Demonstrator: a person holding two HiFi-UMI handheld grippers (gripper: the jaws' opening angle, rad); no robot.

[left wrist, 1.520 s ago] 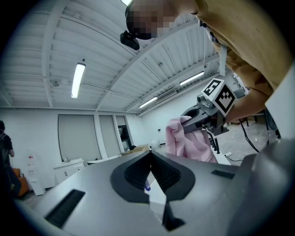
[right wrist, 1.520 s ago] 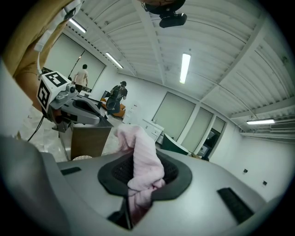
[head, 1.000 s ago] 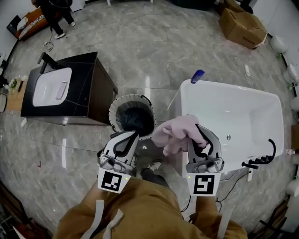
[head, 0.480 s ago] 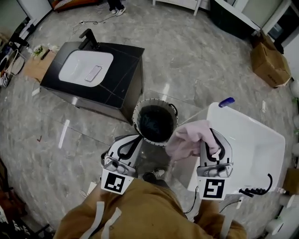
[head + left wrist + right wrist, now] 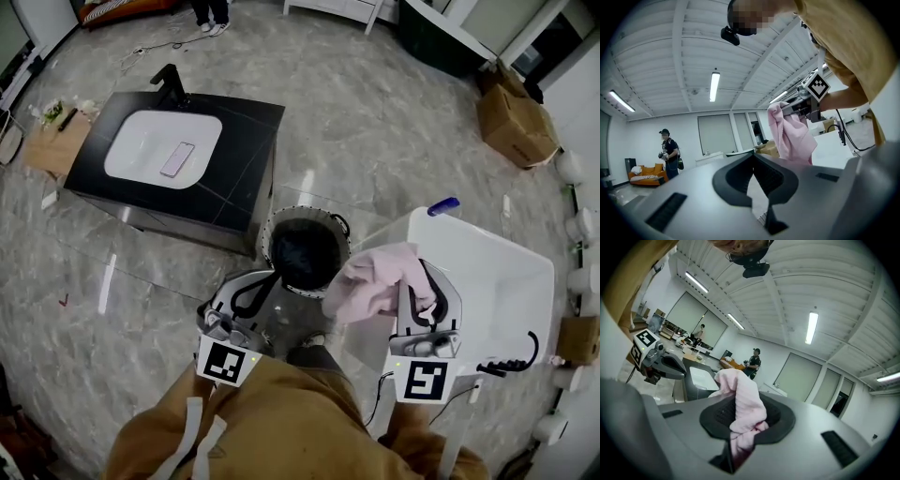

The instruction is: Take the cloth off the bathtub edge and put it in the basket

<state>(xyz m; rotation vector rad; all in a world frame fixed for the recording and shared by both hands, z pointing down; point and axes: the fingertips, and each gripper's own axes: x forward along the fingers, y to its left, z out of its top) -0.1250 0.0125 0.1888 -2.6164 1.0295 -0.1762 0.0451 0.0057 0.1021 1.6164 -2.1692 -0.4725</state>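
Head view: cloth, pink and bunched, is clear of the bathtub edge and hangs from the right gripper. Right gripper view: jaws pinch a fold of it, with fabric wedged between the pads. The bulk drapes to that gripper's left, toward the basket, which stands just beside the tub corner, between the two grippers. Left gripper: jaws pressed together, empty, at the basket's near rim. Judgement: the right hand is the carrier. A short sideways carry left over the rim comes next, then release.
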